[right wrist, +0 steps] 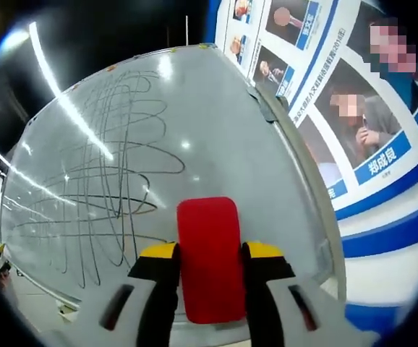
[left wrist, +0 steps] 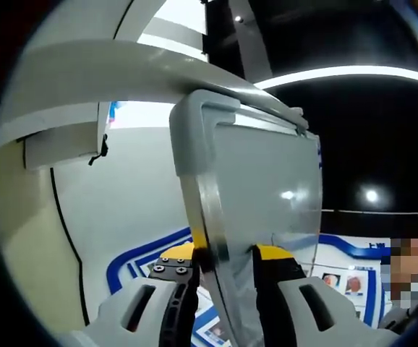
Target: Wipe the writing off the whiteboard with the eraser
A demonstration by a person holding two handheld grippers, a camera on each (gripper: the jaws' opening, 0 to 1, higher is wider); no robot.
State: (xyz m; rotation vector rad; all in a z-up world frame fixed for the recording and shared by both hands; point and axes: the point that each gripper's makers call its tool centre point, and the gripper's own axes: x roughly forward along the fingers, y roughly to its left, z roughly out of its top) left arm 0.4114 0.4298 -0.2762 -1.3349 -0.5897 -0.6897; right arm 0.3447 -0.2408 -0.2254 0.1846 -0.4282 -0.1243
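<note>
In the right gripper view we see our right gripper [right wrist: 210, 271] with its yellow-tipped black jaws closed against the two sides of a red rectangular eraser with rounded corners [right wrist: 209, 256], which stands up between them and fills the gap. Beyond it lies the large whiteboard with a pale grey frame [right wrist: 216, 130]. Its left and middle are covered with looping, overlapping dark scribbles [right wrist: 115, 166]; we can read no words in them. Ceiling lights glare off the board in a long bright streak. Whether the eraser touches the surface we cannot tell.

To the right of the board stands a white wall poster with blue bands and photographs of people [right wrist: 382, 144]. Under one photograph a blue label carries three white Chinese characters, which appear to read 郑成良; the smaller print below is too fine to read.

In the left gripper view our left gripper [left wrist: 227, 260] has its jaws pressed onto the metal edge of the whiteboard [left wrist: 259, 181], here seen edge-on and tilted, with its grey plastic corner cap [left wrist: 191, 123] uppermost. Behind it are a white wall [left wrist: 122, 210] with a thin black cable and a blue-bordered poster; the characters at its right end are too blurred to read.
</note>
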